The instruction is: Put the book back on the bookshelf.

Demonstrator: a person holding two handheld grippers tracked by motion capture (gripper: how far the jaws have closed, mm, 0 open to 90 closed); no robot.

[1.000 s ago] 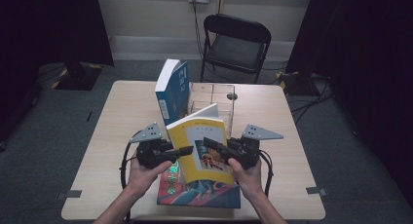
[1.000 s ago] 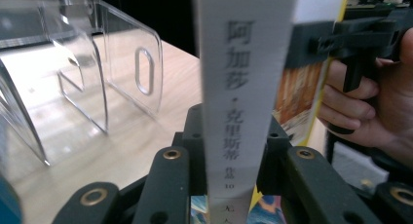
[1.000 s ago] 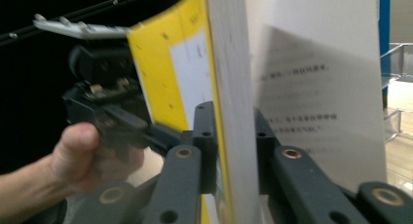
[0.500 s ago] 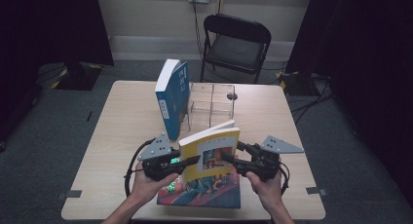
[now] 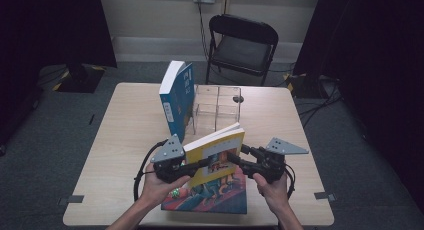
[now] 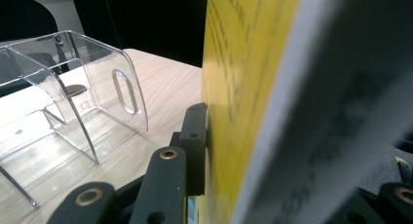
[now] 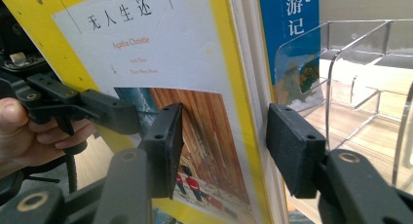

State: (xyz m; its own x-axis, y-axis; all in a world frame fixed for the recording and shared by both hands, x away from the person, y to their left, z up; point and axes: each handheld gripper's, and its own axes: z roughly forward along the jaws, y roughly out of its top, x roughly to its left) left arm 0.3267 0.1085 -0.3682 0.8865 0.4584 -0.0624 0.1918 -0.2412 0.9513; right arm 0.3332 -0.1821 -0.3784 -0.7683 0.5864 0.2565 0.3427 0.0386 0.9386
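From the high view, the yellow book (image 5: 217,152) stands tilted at the near middle of the counter (image 5: 125,135), over a colourful flat book (image 5: 210,197). The left tongs (image 5: 202,163) clamp it; their own view shows a pad (image 6: 195,146) pressed against the cover. The right tongs (image 7: 221,146) straddle its edge, having just been closing, pads apart from it. Behind stands a clear rack (image 7: 360,68).

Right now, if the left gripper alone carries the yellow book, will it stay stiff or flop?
Probably it sags little: the yellow book looks thick, with a wide page block. It may pivot, since the left gripper pinches one edge and the right gripper's pads stand apart around the other. The glossy cover could slip.
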